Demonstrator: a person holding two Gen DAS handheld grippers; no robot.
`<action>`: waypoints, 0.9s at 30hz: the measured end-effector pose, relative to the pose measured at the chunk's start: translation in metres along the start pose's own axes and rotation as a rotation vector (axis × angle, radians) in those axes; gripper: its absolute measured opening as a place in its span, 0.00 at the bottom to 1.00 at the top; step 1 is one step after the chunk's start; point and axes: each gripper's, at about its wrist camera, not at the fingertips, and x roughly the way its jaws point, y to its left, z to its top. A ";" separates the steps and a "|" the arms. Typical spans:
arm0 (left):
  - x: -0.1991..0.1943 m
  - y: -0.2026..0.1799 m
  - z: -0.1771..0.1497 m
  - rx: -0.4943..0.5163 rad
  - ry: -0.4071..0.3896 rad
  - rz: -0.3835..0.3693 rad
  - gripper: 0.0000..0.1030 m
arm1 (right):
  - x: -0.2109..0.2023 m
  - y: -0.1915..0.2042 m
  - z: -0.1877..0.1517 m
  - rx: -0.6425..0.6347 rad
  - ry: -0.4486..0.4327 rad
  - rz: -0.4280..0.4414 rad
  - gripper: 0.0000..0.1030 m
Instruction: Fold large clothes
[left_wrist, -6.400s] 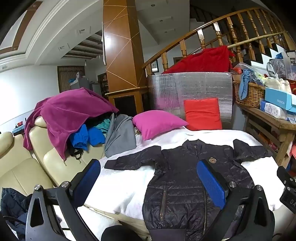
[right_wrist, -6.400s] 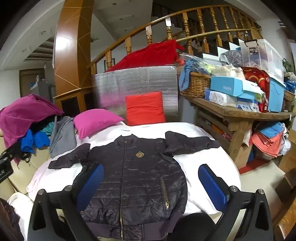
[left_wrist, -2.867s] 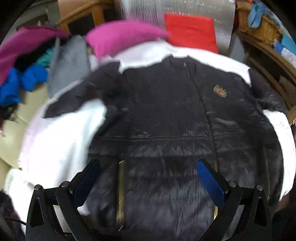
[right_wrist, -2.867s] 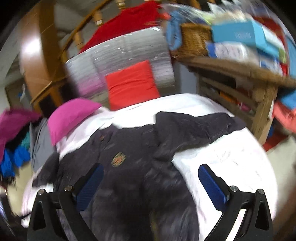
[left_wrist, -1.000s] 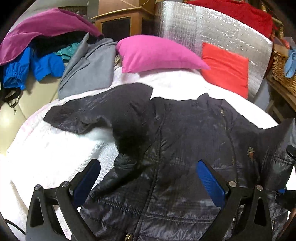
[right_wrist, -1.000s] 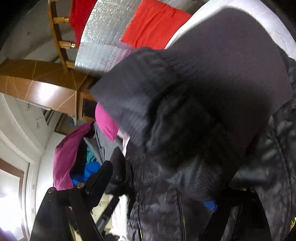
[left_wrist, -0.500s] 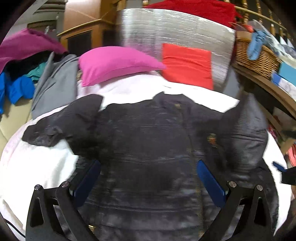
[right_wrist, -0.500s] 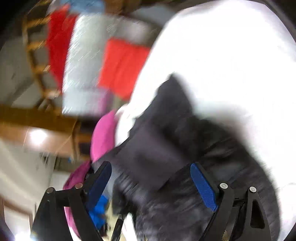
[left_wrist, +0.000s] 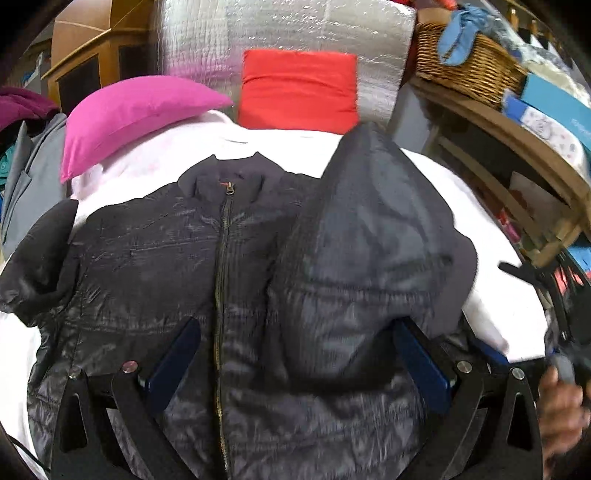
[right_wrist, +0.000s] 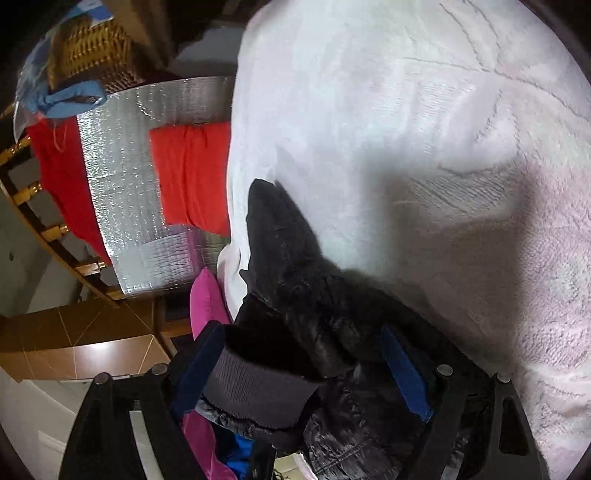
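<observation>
A black puffer jacket (left_wrist: 155, 266) lies zipped, front up, on a white blanket (left_wrist: 491, 302). Its right-hand sleeve (left_wrist: 369, 236) is folded in across the chest. The other sleeve (left_wrist: 37, 258) is still spread out at the left. My left gripper (left_wrist: 295, 369) hovers open over the jacket's lower front with nothing between its blue pads (left_wrist: 421, 369). In the right wrist view, rolled onto its side, my right gripper (right_wrist: 299, 369) stands wide open. The sleeve's ribbed cuff (right_wrist: 258, 387) lies loosely between its fingers, against the left pad (right_wrist: 195, 365).
A pink pillow (left_wrist: 136, 114) and a red cushion (left_wrist: 299, 96) sit at the blanket's far end before a silver foil panel (left_wrist: 280, 33). A wooden shelf (left_wrist: 517, 140) with a wicker basket (left_wrist: 469, 62) runs along the right. A hand (left_wrist: 561, 402) shows at the right edge. Clothes are piled at the left.
The right-hand sleeve, lifted a second ago, now lies folded across the jacket's chest. The right gripper has rolled and dropped toward the blanket. The left view has swung right along the jacket.
</observation>
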 end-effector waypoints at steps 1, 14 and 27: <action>0.004 -0.001 0.003 -0.004 0.002 0.008 0.97 | 0.002 0.003 -0.003 0.002 0.003 -0.005 0.85; 0.015 0.114 0.009 -0.260 0.164 0.189 0.72 | -0.002 0.005 -0.004 0.003 0.011 -0.032 0.85; 0.008 0.018 0.017 0.007 0.135 0.116 0.85 | -0.009 0.036 -0.021 -0.137 -0.047 0.072 0.85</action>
